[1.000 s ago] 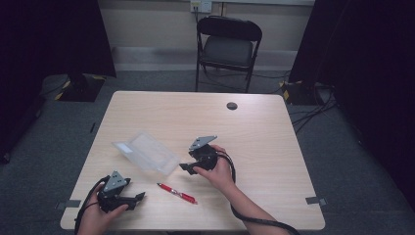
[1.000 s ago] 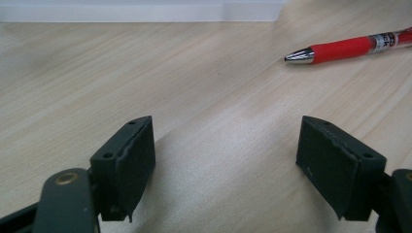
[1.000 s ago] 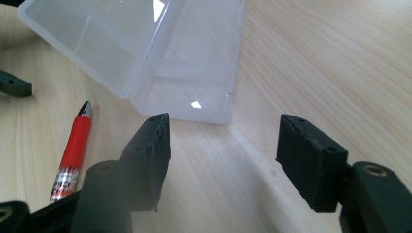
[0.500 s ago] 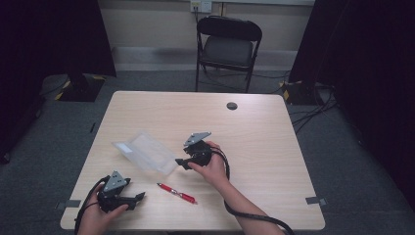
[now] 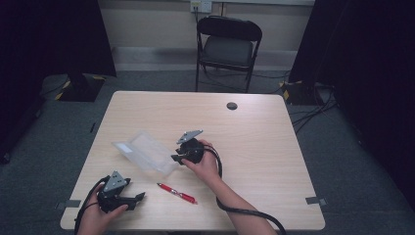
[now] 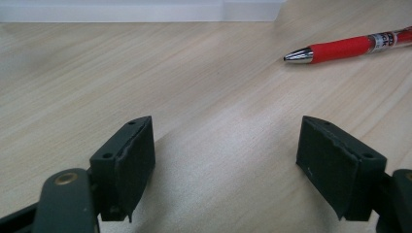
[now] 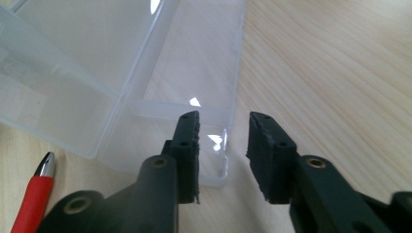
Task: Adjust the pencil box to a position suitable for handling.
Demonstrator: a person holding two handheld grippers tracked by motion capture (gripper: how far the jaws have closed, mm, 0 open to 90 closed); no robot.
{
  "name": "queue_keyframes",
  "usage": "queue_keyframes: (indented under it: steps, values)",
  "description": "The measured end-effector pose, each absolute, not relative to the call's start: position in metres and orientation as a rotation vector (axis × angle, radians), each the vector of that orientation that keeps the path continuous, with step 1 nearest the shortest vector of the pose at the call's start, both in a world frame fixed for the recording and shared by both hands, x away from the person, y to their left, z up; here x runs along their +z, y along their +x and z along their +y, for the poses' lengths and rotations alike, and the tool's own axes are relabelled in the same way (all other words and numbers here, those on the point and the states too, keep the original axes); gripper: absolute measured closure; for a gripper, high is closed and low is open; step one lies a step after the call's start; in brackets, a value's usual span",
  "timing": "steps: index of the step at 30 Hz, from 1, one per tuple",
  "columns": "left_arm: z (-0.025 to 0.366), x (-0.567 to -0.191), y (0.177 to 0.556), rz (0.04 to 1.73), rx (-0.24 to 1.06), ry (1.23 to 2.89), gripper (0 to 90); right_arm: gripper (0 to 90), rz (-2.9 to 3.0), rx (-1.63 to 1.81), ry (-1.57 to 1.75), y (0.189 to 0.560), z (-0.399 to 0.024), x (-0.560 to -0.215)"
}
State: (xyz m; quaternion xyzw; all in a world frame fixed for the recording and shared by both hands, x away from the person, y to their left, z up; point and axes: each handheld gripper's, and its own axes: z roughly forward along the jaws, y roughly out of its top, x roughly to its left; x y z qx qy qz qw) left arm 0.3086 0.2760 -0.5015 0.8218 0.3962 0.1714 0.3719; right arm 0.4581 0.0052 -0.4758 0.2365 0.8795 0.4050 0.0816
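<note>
Your right hand-held gripper (image 7: 223,145) at the clear plastic case (image 5: 144,152) corner, jaws just narrowing, nothing pinched yet, left hand-held gripper (image 6: 226,165) spread wide over bare bench (image 5: 264,137), red pen (image 5: 177,193) nearby

Clear plastic case (image 5: 146,151), shallow, rectangular, flat on the table, red pen (image 5: 177,193) lying near its corner.
</note>
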Motion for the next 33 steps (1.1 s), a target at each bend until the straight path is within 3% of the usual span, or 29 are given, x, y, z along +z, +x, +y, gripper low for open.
queue_keyframes:
  steps: [8, 14, 33]
  values:
    - [0.276, -0.502, 0.308, 1.011, 0.438, 2.108, 21.5, 82.8, 2.662, 1.188, 0.774, 0.463, 0.01, -0.486]
    - [0.276, -0.502, 0.308, 1.011, 0.438, 2.108, 21.5, 87.1, 2.645, 1.191, 0.817, 0.462, 0.005, -0.487]
    - [0.276, -0.502, 0.308, 1.013, 0.438, 2.105, 21.5, 87.5, 2.538, 1.176, 0.987, 0.456, -0.057, -0.487]
